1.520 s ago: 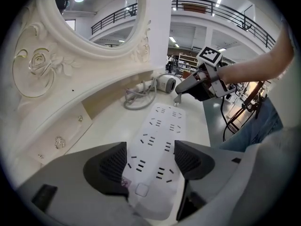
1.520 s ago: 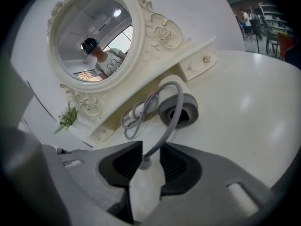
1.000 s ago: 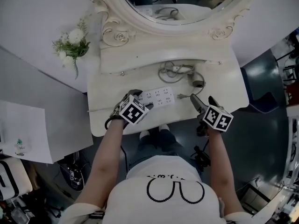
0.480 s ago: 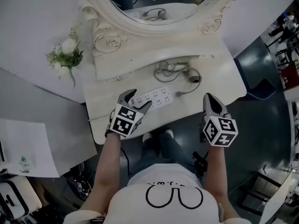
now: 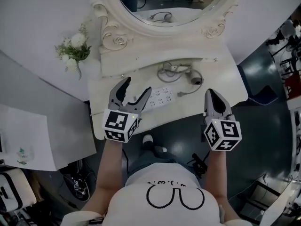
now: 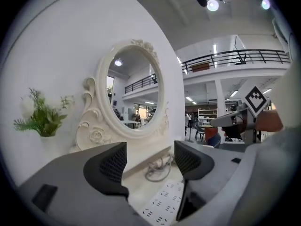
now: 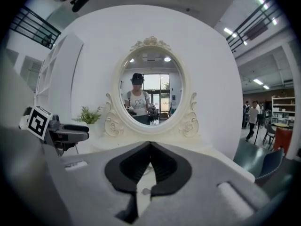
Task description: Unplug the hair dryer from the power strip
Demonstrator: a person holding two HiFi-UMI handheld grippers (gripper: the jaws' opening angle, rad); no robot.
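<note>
The plug (image 5: 179,95) lies loose on the surface (image 5: 230,86) just beside the power strip (image 5: 162,97), out of its sockets, so the job looks done. That likely explains why both grippers hang empty above the front edge: the left gripper (image 5: 138,85) has its jaws spread, and the right gripper (image 5: 210,94) has its jaws pressed together.

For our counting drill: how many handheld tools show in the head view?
2. The left tool, open, hangs above the power strip; the right tool, shut, by the edge of the table.
</note>
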